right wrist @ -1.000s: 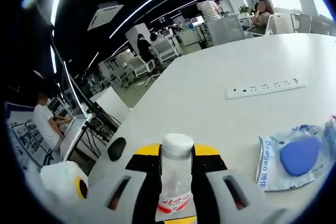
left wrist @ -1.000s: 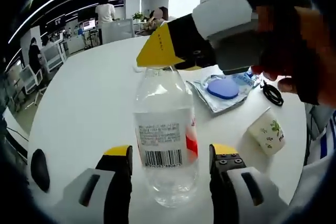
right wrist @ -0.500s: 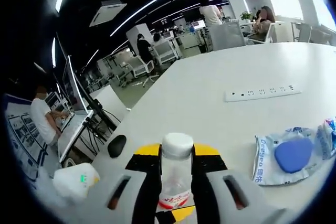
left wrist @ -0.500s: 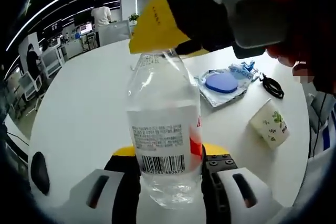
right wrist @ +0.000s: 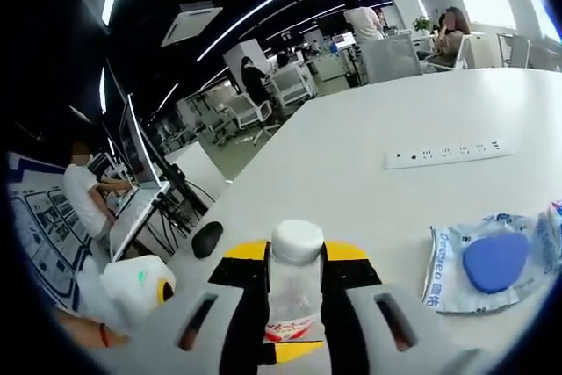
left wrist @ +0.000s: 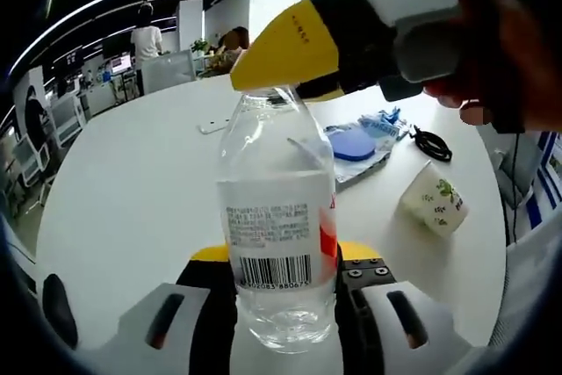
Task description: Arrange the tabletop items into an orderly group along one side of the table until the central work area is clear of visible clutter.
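The bottle (left wrist: 279,243) stands upright, left gripper (left wrist: 283,270) clamped on its body, right gripper (right wrist: 295,263) clamped on its cap (right wrist: 296,239) above.

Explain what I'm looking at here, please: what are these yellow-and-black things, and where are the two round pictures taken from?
A person holds two hand-held grippers, each carrying a fisheye camera looking along its own jaws. In the left gripper view, the left gripper clamps the body of a clear plastic water bottle, and the right gripper comes in from above at its top. The right gripper view shows those jaws closed on the bottle's neck below the white cap. On the white round table lie a blue pad in a clear wrapper, a tipped paper cup, a white power strip and a black mouse.
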Demonstrator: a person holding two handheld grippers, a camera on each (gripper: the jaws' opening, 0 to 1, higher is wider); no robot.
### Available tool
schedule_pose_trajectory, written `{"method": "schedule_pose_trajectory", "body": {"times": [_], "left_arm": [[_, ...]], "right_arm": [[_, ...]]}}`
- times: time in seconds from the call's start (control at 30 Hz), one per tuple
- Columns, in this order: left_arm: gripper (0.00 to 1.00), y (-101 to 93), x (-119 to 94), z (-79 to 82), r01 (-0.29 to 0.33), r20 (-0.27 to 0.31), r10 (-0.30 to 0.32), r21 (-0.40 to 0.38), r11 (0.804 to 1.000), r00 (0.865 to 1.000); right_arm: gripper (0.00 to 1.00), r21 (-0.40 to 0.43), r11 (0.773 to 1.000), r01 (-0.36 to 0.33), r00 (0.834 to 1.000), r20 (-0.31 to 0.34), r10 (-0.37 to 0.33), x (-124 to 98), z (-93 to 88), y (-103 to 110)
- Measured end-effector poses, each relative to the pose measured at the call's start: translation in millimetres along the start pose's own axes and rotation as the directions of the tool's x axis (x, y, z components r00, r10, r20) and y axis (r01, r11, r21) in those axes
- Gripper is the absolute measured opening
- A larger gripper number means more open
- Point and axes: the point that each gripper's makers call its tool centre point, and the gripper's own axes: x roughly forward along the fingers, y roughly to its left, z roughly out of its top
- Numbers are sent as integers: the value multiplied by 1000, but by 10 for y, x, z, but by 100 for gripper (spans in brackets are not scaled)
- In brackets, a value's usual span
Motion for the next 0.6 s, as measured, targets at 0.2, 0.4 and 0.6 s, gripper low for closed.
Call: {"method": "schedule_pose_trajectory", "body": {"times": [0.2,0.4,0.6], "left_arm": [[42,4,-6,4,31,33,-31,-10,999,999],[42,0,2,34,60,76,-58,-22,998,995],[41,1,-5,50,80,107,-76,-32,996,991]], "right_arm": [[19,-42,998,-45,999,1,45,3,-4,54],[20,-108,991,-84,996,2,84,20,11,111],[20,-140,983,-116,993,-3,116,46,11,138]]}}
